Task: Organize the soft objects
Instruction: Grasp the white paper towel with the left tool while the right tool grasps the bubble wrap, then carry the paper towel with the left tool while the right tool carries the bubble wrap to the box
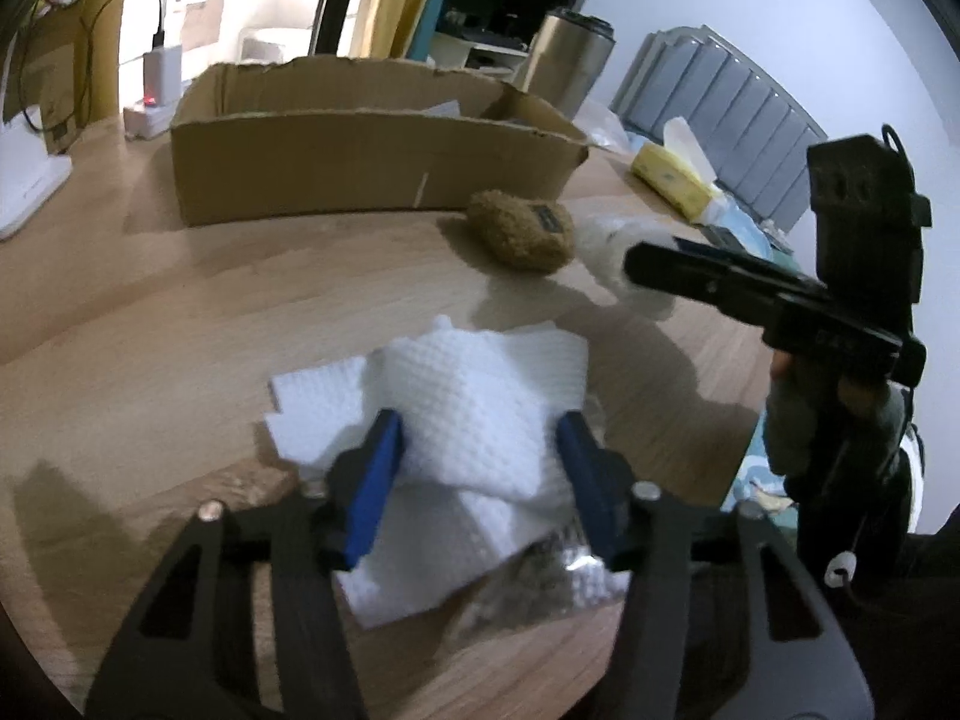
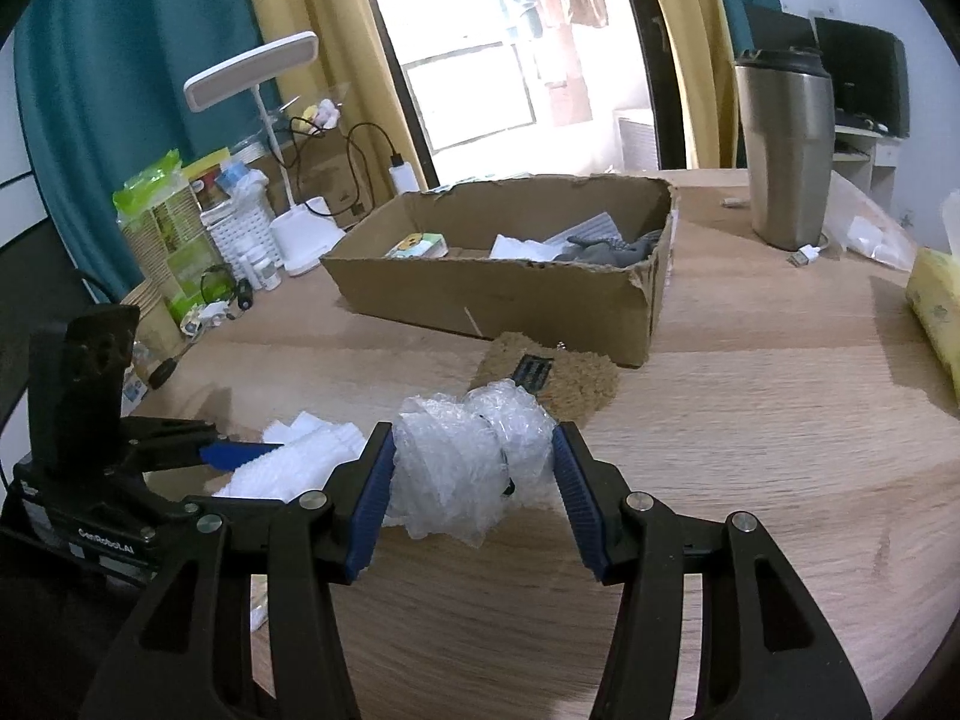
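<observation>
1. Broadly, the bench [image 2: 750,420] carries a torn cardboard box [image 2: 492,294] at twelve o'clock from both cameras. It already holds a few items, so it is probably the drop-off. Its ragged near wall could snag a soft load carried in too low.
2. Next, the white paper towels [image 1: 474,420] lie loosely stacked in front of the left hand-held gripper [image 1: 477,486]. Its blue fingers stand apart, straddling the top sheet without visibly pinching it. If they close as they stand, they may lift one layer and leave the rest behind, or drag along the crinkly wrapper [image 1: 540,576] beneath.
3. Then, the bubble wrap bundle [image 2: 474,462] sits between the spread fingers of the right hand-held gripper [image 2: 474,498], unclamped. The springy plastic could squirt out of a shallow grip.
4. Finally, the brown plush pouch [image 2: 552,381] rests at one o'clock, touching the bundle, so it may get nudged. The two tools work close together and could collide.
</observation>
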Motion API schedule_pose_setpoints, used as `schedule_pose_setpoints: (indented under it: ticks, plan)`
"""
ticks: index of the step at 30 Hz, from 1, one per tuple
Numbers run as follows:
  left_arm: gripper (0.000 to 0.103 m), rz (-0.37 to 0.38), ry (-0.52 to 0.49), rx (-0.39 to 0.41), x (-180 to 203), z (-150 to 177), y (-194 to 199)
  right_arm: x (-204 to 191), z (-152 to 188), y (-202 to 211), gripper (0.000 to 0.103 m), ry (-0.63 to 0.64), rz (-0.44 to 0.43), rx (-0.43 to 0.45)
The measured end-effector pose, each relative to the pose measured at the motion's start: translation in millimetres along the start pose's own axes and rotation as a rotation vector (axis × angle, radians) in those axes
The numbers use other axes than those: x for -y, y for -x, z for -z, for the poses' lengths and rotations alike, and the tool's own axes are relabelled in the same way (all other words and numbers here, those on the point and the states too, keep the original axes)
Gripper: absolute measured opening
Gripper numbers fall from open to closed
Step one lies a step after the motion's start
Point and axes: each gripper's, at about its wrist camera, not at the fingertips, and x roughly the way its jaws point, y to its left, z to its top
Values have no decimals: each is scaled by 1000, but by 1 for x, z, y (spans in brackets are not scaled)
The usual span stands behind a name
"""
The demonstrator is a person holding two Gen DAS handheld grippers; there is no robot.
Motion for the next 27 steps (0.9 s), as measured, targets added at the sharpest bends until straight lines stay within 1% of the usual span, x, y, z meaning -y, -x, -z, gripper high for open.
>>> schedule_pose_setpoints:
  ticks: [3,6,9,16,19,27]
  plan:
    - [38,4,3,14,0,-2,4,0,1,-1,56,2,-2,-4]
    - [35,20,9,23,-2,-4,7,0,1,-1,56,-1,2,-2]
    - [33,20,3,36,0,-5,12,2,1,1,56,-6,7,5]
    - [31,-11,6,84,-7,-10,26,3,0,3,56,-6,7,10]
    - [31,-7,12,103,-10,-12,34,3,-1,3,56,-6,7,9]
    - [31,-30,4,138,-13,-18,43,0,-1,3,56,2,3,14]
